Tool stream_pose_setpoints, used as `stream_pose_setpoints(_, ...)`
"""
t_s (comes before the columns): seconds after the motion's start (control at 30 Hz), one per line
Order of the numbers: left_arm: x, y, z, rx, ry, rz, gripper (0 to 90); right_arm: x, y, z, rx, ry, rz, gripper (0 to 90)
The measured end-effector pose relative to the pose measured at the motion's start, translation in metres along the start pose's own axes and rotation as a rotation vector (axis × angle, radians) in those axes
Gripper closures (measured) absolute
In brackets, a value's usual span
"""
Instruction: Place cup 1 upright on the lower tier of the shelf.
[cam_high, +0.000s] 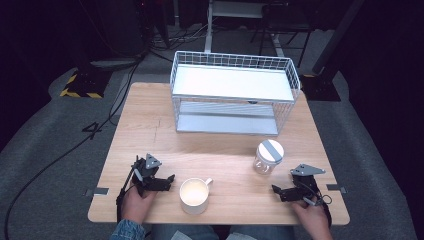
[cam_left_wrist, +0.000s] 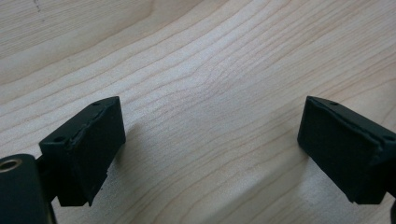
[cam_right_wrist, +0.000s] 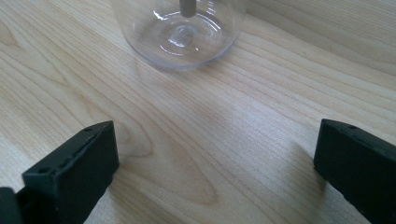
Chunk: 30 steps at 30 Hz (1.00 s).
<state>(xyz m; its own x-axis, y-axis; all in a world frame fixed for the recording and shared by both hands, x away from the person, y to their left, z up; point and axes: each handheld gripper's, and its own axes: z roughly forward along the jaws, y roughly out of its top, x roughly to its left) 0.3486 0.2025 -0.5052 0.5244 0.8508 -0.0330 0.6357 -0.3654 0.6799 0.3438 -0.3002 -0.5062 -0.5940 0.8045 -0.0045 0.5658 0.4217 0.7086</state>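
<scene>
Resting low on the wooden counter (cam_high: 150, 125), the left tool (cam_high: 167, 179) sits near the front left edge, held in the person's left hand (cam_high: 134, 202). In the left gripper view its two black jaws stand wide apart with nothing but bare wood grain between them. Just to its right in the high view stands a white mug (cam_high: 194, 195), its handle turned toward the back right; the tool's jaws point at the mug but stay apart from it.

On the other side, the right tool (cam_high: 279, 191) lies near the front right edge in the person's right hand (cam_high: 312, 216), a grey three-cornered plate (cam_high: 306, 170) on top. Its jaws are also spread wide and grip nothing. A clear glass jar (cam_high: 267, 157) with a white lid crossed by a grey strip stands upright just beyond it, near but not touching; the right gripper view shows the jar's round transparent base (cam_right_wrist: 180, 35) ahead of the open jaws.

At the back of the counter stands a white wire rack (cam_high: 234, 92) with two shelves, well apart from both tools.
</scene>
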Motion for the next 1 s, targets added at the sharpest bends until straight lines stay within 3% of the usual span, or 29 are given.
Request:
stream_pose_setpoints(0.43,-0.0001,0.0,0.0,-0.001,0.0,-0.001,8.1,-0.0025,0.0001,0.0,0.0,0.024,-0.023,0.1)
stream_pose_setpoints(0.77,0.0,0.0,-0.0001,0.001,0.0,-0.001,8.1,-0.002,-0.0002,-0.0034,0.018,0.016,-0.002,1.8)
stream_pose_setpoints(1.0,-0.0001,0.0,0.0,0.001,-0.001,-0.002,8.1,-0.0053,0.0023,-0.0077,0.013,0.049,0.008,4.3)
